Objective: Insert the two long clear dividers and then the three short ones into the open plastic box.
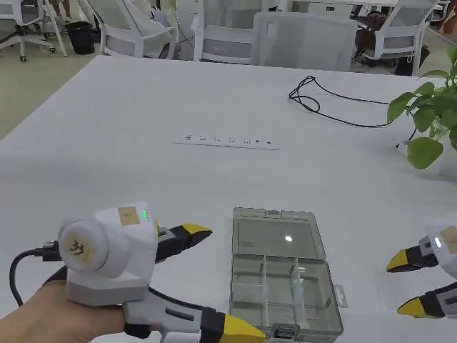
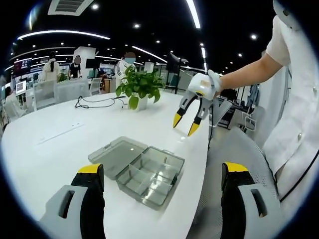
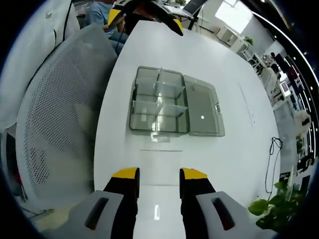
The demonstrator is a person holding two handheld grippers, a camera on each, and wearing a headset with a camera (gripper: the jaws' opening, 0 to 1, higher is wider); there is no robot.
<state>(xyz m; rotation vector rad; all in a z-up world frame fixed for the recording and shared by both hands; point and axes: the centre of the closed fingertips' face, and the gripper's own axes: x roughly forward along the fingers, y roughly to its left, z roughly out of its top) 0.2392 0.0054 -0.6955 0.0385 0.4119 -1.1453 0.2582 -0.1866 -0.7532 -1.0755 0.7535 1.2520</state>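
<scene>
An open office: swivel chairs [image 1: 136, 32], white table [image 1: 143, 114], power strip [image 1: 227, 141].

Person's left hand [image 1: 50, 314] is gripping the left gripper [image 1: 220, 280], its jaws gaping wide, nothing between. The right gripper [image 1: 401, 286] is hovering, jaws parted more narrowly, empty; right forearm [image 2: 249, 69] is reaching forward

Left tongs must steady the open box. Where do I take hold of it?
I'd grip the box by its base's left wall, left tongs coming down from the left, one jaw inside, one outside. That wall is thin, upright and nearest; the lid lies flat on the far side.
</scene>
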